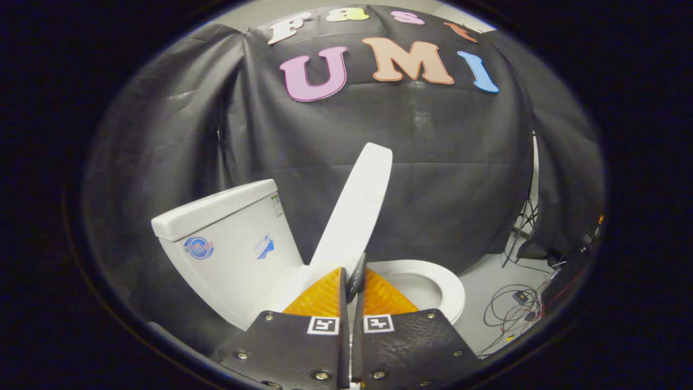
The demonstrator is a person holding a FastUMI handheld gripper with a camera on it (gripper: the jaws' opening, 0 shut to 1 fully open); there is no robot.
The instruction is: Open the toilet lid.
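The fingers [352,281] stand nearly together, pinching the near edge of the toilet lid [354,211] between their tips. The lid is raised well off the seat [444,281], tilted back toward the tank [227,244] but not resting against it. Cables [514,309] lie on the floor [487,281] beyond the bowl.

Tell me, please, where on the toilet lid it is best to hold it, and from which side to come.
Hold the lid at its thin side edge, coming edge-on from the side. The lid is a flat panel, raised and tilted, between the tank and the open seat, so only its edge fits between the fingers. The tool seems already closed on that edge, near the lid's lower part.
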